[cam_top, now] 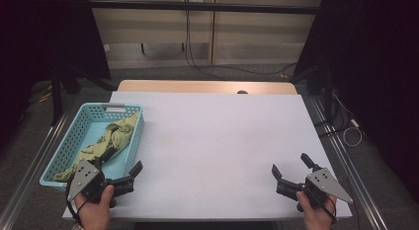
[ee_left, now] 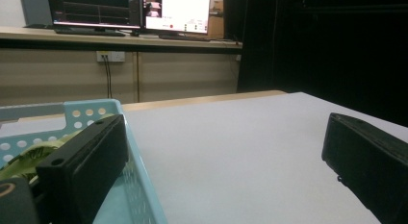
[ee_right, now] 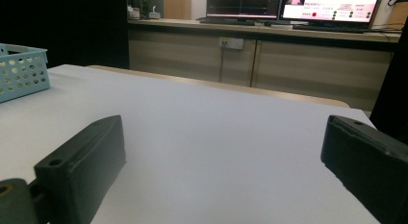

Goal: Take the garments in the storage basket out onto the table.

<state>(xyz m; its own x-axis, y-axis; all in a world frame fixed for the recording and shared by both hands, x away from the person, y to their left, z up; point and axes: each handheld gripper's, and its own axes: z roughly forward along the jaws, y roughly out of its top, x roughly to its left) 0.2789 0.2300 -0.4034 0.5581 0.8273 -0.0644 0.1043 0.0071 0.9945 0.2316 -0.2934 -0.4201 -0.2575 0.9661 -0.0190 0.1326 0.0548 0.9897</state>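
Two monitors [ee_left: 130,11] are glowing on the far counter, but their writing is too small to read, and no label is showing on anything else.

A light blue basket [cam_top: 69,141] is sitting at the table's [cam_top: 217,141] left edge, and a green patterned cloth [cam_top: 111,138] is lying crumpled inside it, possibly a garment.

The left gripper [cam_top: 118,166] is hovering at the basket's near corner with jaws spread wide, one over the basket and one over the table, pinching nothing. The right gripper [cam_top: 291,167] is resting near the table's front right corner, jaws spread and empty, well apart from the basket.
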